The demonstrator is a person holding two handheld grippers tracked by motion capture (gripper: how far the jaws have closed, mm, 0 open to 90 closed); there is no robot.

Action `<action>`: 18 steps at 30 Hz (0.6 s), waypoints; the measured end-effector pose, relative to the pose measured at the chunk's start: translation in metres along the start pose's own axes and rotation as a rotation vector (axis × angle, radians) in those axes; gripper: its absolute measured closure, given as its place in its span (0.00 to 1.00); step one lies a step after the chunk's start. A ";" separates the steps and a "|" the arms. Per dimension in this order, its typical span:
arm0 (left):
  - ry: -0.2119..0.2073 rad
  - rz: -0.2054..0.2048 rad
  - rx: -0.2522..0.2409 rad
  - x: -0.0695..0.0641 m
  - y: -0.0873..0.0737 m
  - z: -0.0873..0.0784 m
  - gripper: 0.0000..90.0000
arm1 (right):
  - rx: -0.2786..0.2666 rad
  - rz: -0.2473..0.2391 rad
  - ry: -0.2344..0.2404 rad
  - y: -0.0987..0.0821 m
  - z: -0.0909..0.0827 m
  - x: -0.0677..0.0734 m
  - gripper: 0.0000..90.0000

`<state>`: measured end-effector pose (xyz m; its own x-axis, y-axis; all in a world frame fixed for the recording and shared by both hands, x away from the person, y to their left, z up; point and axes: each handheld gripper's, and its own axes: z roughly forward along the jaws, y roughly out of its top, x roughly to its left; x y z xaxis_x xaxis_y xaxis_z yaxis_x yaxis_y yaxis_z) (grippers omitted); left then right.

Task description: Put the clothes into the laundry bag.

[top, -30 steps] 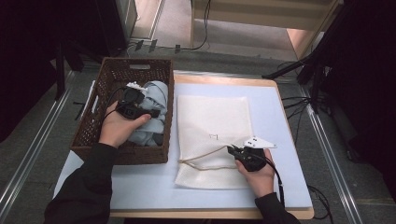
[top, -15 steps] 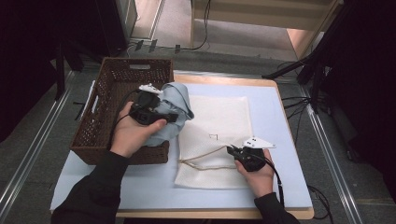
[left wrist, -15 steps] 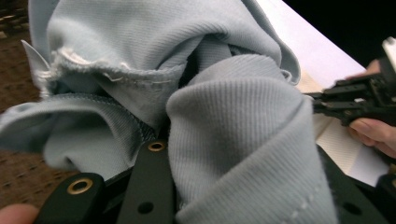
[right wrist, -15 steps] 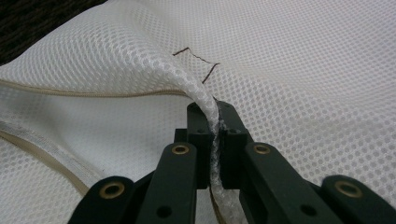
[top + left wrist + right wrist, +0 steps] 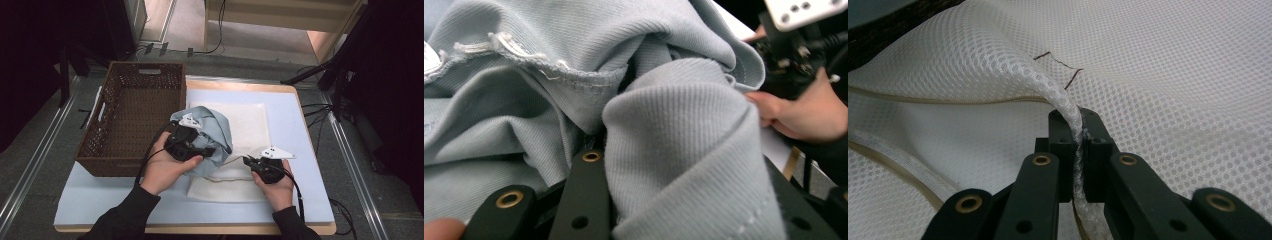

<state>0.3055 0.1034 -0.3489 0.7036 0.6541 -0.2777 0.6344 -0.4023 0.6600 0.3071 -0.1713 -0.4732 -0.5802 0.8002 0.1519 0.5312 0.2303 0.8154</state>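
A crumpled light blue-grey garment (image 5: 216, 131) hangs bunched over the left part of a white mesh bag (image 5: 252, 122) on the table. My left gripper (image 5: 199, 150) is shut on a thick fold of that garment (image 5: 674, 125), which bulges between its black jaws (image 5: 684, 200). My right gripper (image 5: 248, 161) sits at the bag's near right edge. It is shut on a raised fold of the mesh bag (image 5: 1173, 75), pinched between its fingertips (image 5: 1079, 135), so the bag's cream-trimmed edge lifts off the table. The other hand (image 5: 804, 110) shows to the right in the left gripper view.
A brown wicker basket (image 5: 92, 145) stands at the left of the table, its inside bare. A pale blue mat (image 5: 310, 150) covers the tabletop under the bag. Cables and dark stands lie on the floor beyond the table's far and right edges.
My left gripper has carried the garment out of the basket and to the right, over the mesh bag. My right gripper has kept still, holding the bag's edge.
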 end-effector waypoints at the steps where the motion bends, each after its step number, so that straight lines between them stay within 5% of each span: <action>1: -0.031 -0.010 0.003 -0.003 -0.004 0.003 0.74 | 0.000 0.000 -0.001 0.000 0.000 0.000 0.97; 10: -0.032 -0.016 0.045 -0.016 -0.040 0.040 0.73 | 0.001 0.000 0.001 0.000 0.000 0.000 0.97; 18: -0.042 -0.018 0.025 -0.027 -0.062 0.043 0.72 | 0.004 0.001 0.004 -0.001 0.001 -0.001 0.97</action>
<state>0.2607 0.0828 -0.4128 0.7044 0.6342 -0.3187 0.6546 -0.4068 0.6372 0.3076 -0.1718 -0.4742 -0.5820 0.7984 0.1546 0.5343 0.2321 0.8128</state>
